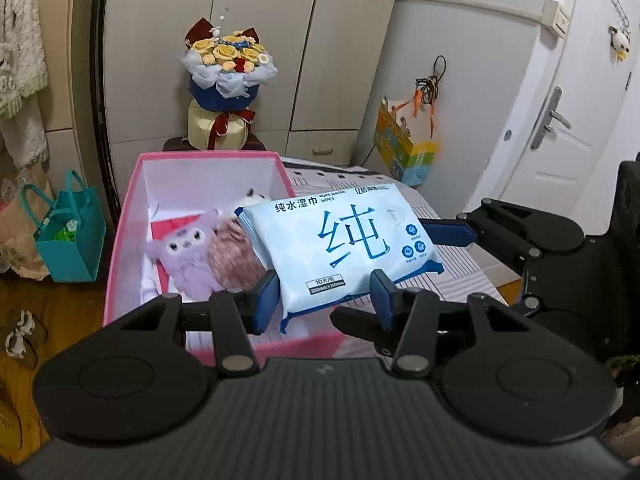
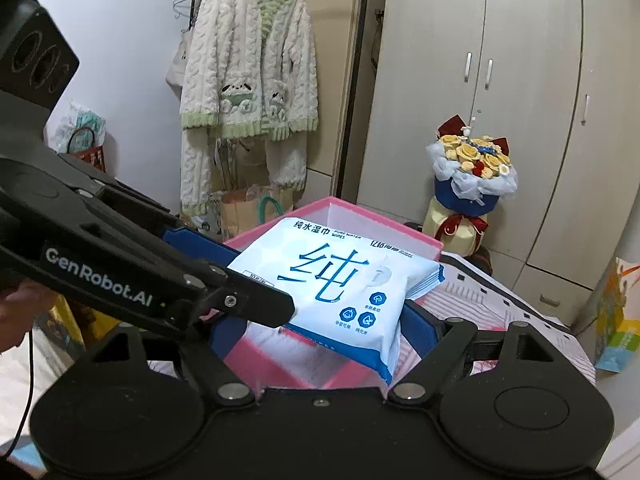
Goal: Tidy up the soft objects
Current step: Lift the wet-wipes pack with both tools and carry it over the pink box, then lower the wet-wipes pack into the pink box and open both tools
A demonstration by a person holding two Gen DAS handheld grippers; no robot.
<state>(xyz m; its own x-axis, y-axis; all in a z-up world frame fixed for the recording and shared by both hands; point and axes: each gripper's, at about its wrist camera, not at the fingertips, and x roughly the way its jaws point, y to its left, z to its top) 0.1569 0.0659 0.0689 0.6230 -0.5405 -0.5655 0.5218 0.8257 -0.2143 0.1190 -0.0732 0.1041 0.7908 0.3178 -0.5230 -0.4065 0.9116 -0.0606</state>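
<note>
A light-blue pack of wet wipes point(image 1: 344, 244) is held in the air over the right rim of a pink box point(image 1: 120, 240). My left gripper point(image 1: 326, 290) is shut on the pack's near end. My right gripper point(image 2: 320, 328) is shut on its right end and shows in the left wrist view point(image 1: 452, 232). The pack also shows in the right wrist view point(image 2: 340, 280), above the box point(image 2: 360, 216). Inside the box lie a purple plush point(image 1: 184, 252), a pink-brown plush point(image 1: 236, 252) and a white plush point(image 1: 250, 200), partly hidden by the pack.
The box rests on a striped sheet point(image 1: 460, 280). A flower bouquet point(image 1: 226, 80) stands behind it before wardrobe doors. A teal bag point(image 1: 70, 236) sits on the floor at left. A knitted cardigan point(image 2: 248, 80) hangs on the wall. A door point(image 1: 560, 100) is at right.
</note>
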